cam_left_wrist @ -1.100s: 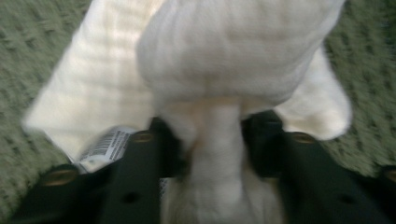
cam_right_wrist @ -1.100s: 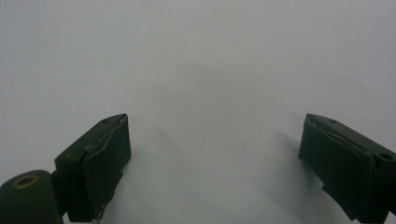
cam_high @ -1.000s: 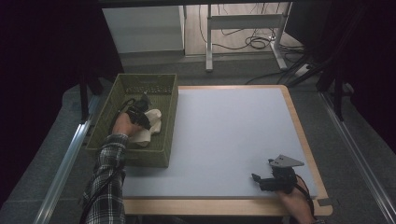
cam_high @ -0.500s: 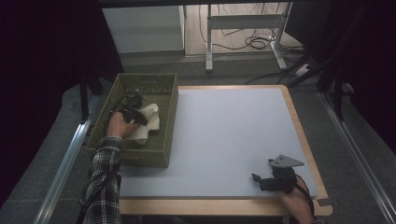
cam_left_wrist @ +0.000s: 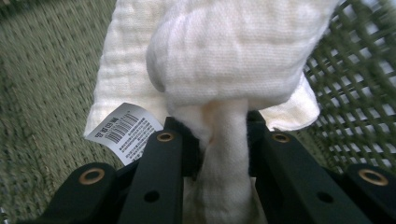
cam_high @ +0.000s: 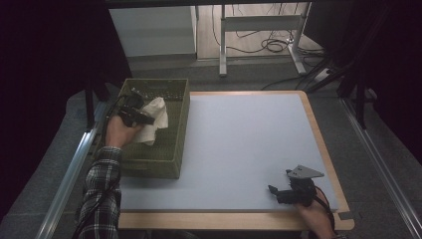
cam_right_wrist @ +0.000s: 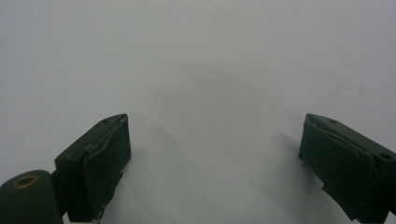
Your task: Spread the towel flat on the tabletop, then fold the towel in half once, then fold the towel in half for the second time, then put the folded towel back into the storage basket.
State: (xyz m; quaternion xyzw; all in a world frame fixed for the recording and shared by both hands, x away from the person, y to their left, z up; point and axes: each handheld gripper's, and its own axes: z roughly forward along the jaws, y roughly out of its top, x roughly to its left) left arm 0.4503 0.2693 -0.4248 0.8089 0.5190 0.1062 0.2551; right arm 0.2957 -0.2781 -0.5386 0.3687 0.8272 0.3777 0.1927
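A white cloth (cam_high: 153,119) hangs over the green mesh basket (cam_high: 171,149) at the table's left, lifted clear of the basket floor. My left gripper (cam_high: 142,118) is shut on it. In the left gripper view the black jaws pinch a bunched fold of the white cloth (cam_left_wrist: 224,70), and a barcode label (cam_left_wrist: 122,131) hangs from the cloth's lower left. My right gripper (cam_high: 278,191) rests near the table's front right, open. In the right gripper view its fingers (cam_right_wrist: 100,163) stand wide apart over the bare grey mat with nothing between them.
The grey mat (cam_high: 249,144) covers the table inside a wooden border (cam_high: 328,149). The basket wall (cam_left_wrist: 359,93) is close on the right in the left gripper view. Metal rails (cam_high: 69,174) run along both sides; a desk frame and cables (cam_high: 268,45) lie beyond.
My left hand has risen and drawn back toward the near left, lifting the cloth up out of the basket. The right hand has stayed put.
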